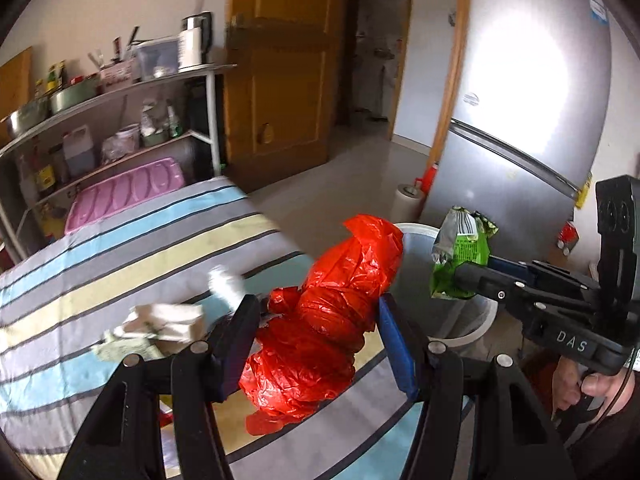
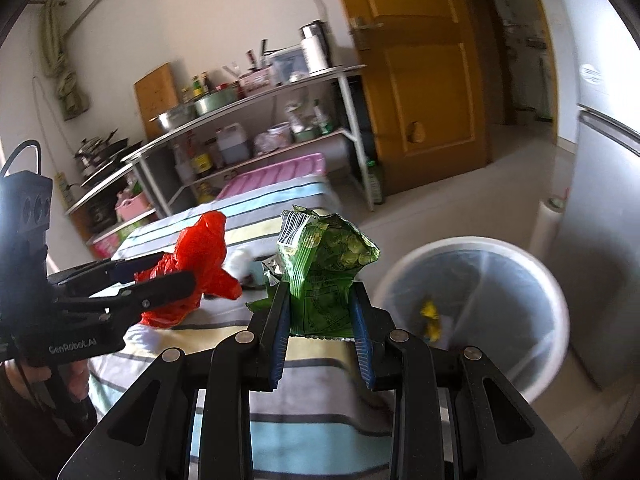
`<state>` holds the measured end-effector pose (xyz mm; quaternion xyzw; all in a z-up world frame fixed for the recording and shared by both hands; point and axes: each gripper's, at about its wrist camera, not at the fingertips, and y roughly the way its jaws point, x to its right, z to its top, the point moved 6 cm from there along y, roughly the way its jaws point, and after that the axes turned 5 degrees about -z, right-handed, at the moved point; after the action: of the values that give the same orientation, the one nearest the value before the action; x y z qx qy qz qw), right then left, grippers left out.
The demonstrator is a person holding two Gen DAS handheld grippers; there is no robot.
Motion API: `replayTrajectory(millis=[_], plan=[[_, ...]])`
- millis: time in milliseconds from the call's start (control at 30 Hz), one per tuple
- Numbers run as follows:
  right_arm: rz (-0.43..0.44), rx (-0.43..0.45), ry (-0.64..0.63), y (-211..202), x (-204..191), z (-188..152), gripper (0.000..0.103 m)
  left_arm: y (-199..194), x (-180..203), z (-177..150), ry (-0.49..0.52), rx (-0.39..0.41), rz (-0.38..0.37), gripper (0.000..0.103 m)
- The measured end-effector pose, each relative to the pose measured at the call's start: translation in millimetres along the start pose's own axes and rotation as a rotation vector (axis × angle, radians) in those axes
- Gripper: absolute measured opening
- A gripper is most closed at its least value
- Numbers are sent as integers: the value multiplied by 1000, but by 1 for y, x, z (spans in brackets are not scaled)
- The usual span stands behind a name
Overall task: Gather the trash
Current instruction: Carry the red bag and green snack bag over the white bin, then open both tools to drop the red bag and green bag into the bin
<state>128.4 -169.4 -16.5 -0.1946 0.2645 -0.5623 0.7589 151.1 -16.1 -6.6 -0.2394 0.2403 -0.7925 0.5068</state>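
My left gripper (image 1: pixel 316 312) is shut on a crumpled red plastic bag (image 1: pixel 328 312) and holds it above the striped table cover (image 1: pixel 120 248). It also shows in the right wrist view (image 2: pixel 160 280) with the red bag (image 2: pixel 200 248). My right gripper (image 2: pixel 320 304) is shut on a green snack packet (image 2: pixel 324 268), held up at the table edge next to the white trash bin (image 2: pixel 552 300). In the left wrist view the right gripper (image 1: pixel 464 276) holds the packet (image 1: pixel 460 256) over the bin (image 1: pixel 480 324). The bin is lined and holds a yellow scrap (image 2: pixel 430 314).
Crumpled paper and wrappers (image 1: pixel 168 324) and a white wad (image 1: pixel 226 284) lie on the table. A metal shelf rack (image 1: pixel 120 92) with kitchenware stands behind. A silver fridge (image 1: pixel 520 100) stands behind the bin, a wooden door (image 1: pixel 280 80) beyond.
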Motion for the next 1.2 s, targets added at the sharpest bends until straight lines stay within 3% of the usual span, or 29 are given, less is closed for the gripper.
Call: replayTrajectory(millis=[367, 633, 900, 1200], plan=[[-121, -19, 83, -11, 76, -8, 30, 50, 70, 7, 73, -65, -108, 62], [-180, -73, 130, -3, 121, -24, 30, 83, 100, 4, 98, -121, -131, 62], [-206, -166, 152, 28, 141, -41, 30, 115, 106, -8, 81, -205, -133, 63], [-226, -220, 162, 50, 152, -50, 33, 127, 100, -13, 39, -244, -146, 65]])
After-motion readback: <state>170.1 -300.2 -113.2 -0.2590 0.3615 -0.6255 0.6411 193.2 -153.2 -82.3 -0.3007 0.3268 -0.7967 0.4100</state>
